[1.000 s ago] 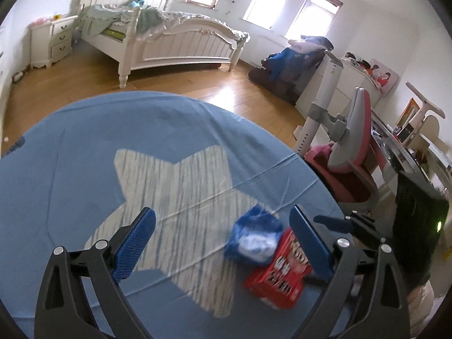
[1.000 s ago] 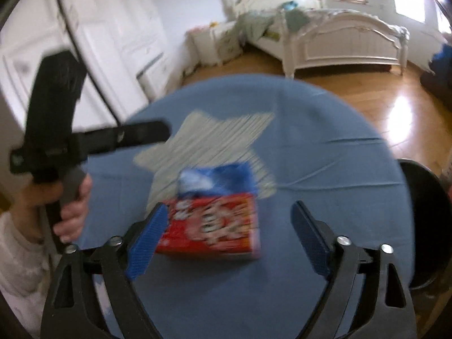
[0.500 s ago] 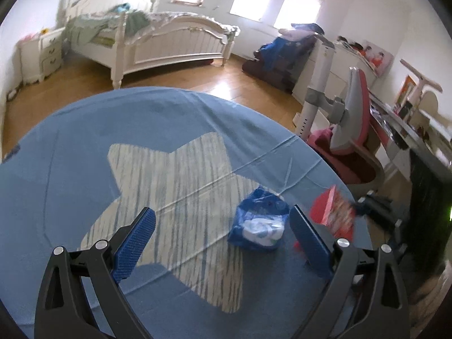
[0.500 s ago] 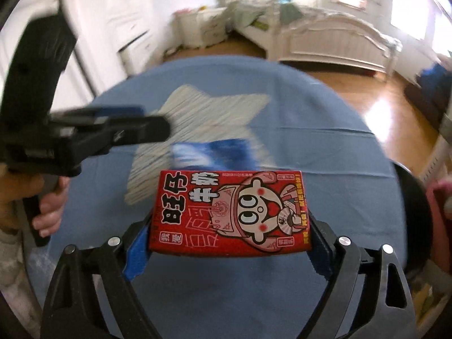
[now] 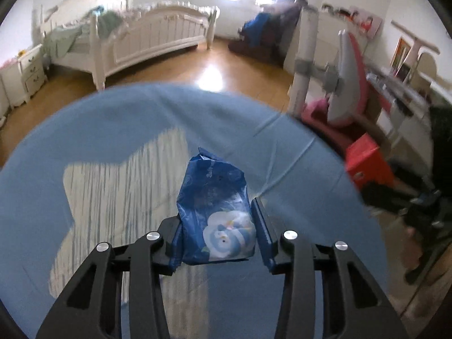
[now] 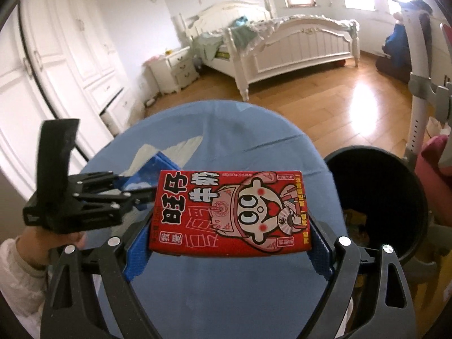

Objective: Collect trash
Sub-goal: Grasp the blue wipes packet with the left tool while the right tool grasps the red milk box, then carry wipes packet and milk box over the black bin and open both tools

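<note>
My left gripper (image 5: 217, 234) is shut on a crumpled blue wrapper (image 5: 216, 212) with a white cartoon print, on the round blue table (image 5: 113, 130). My right gripper (image 6: 228, 243) is shut on a red milk carton (image 6: 230, 212) and holds it above the table's right part, left of a black trash bin (image 6: 375, 197). The carton also shows in the left wrist view (image 5: 367, 163) at the table's right edge. The left gripper shows in the right wrist view (image 6: 84, 195), with the blue wrapper (image 6: 152, 169) between its fingers.
The table's blue cloth has a pale striped star patch (image 5: 118, 186). The bin stands on the floor by the table's right edge, with some trash inside. A pink chair (image 5: 347, 84) and a desk are to the right. A white bed (image 6: 282, 36) stands at the far side.
My left gripper has moved forward and closed on the blue wrapper. My right gripper closed on the red carton, lifted it off the table and carried it right towards the bin.
</note>
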`<control>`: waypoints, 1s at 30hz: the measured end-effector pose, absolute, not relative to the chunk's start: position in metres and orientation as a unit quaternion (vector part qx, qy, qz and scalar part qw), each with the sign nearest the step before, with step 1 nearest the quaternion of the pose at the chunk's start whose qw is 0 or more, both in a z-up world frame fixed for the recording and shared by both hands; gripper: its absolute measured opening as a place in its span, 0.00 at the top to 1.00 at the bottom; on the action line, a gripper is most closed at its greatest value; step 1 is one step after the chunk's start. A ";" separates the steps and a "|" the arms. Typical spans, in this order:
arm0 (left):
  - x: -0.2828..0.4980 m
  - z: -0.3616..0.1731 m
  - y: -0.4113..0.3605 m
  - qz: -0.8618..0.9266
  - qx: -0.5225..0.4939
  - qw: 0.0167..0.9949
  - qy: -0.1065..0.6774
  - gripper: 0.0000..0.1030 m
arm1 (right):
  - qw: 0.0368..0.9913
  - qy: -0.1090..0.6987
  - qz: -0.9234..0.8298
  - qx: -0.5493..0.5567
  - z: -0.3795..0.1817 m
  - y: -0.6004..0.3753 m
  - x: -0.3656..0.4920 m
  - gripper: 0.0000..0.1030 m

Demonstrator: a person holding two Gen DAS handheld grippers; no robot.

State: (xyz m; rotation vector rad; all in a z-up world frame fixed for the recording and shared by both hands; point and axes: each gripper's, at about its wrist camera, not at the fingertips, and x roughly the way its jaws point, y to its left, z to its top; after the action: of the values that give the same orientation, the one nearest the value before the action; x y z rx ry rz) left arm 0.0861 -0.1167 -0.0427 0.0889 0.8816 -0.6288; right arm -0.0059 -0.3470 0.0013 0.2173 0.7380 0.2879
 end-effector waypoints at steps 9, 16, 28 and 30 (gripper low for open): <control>0.097 0.037 -0.212 -0.372 -0.004 0.876 0.308 0.59 | 0.959 0.240 0.030 0.147 0.059 -0.443 0.016 0.14; 0.135 0.003 -0.299 -0.405 -0.020 0.842 0.355 0.59 | 0.966 0.210 -0.028 0.146 0.065 -0.510 0.034 0.14; 0.164 -0.049 -0.360 -0.415 -0.017 0.805 0.424 0.58 | 0.956 0.229 -0.080 0.162 0.028 -0.559 0.078 0.14; 0.165 -0.053 -0.363 -0.415 -0.018 0.802 0.430 0.58 | 0.955 0.232 -0.081 0.167 0.024 -0.561 0.079 0.14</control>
State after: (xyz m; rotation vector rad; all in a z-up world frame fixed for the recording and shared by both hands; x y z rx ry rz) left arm 0.1647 -0.3628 -0.0525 -0.0376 0.9216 -0.8902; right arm 0.0789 -0.5611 0.0236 0.3391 0.4701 -0.1651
